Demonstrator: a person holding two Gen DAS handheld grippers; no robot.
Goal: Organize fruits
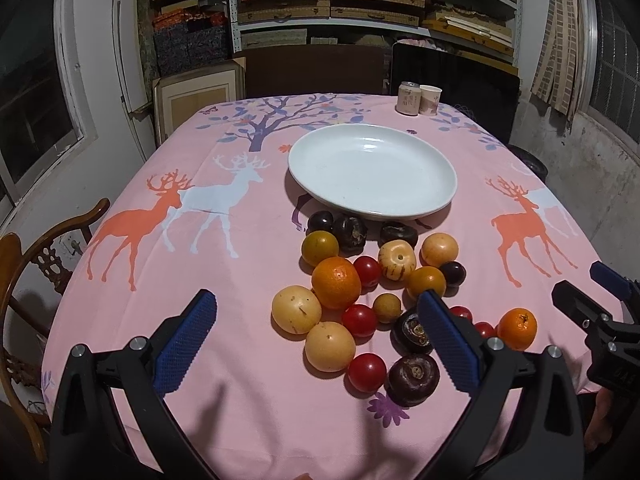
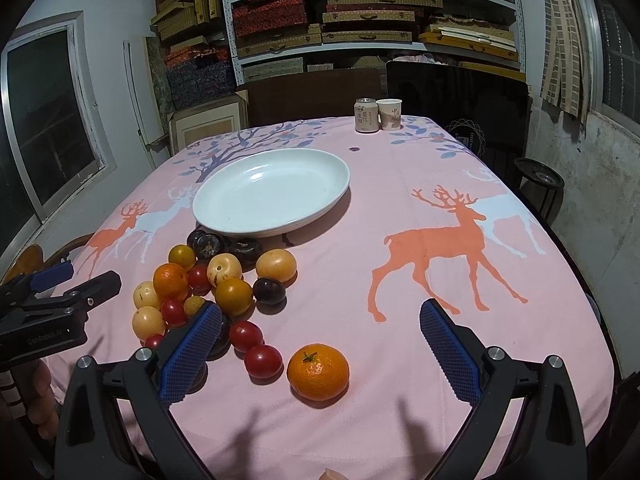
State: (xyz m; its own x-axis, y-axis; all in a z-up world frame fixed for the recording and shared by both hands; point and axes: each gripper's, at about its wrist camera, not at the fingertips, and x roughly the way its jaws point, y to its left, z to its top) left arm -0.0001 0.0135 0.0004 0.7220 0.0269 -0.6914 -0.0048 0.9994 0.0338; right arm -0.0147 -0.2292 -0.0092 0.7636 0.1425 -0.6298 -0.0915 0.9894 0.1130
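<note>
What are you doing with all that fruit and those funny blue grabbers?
A person is holding a grabbing tool in each hand, about to sort fruit. The left tool and the right tool are both open and holding nothing. The fruit pile sits on the pink tablecloth just in front of the white plate, which has nothing on it yet. One orange lies apart, nearest the right tool.

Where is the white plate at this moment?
The white plate lies empty on the pink tablecloth, just behind the heap of fruit. In the right wrist view it is left of centre, before the can.
</note>
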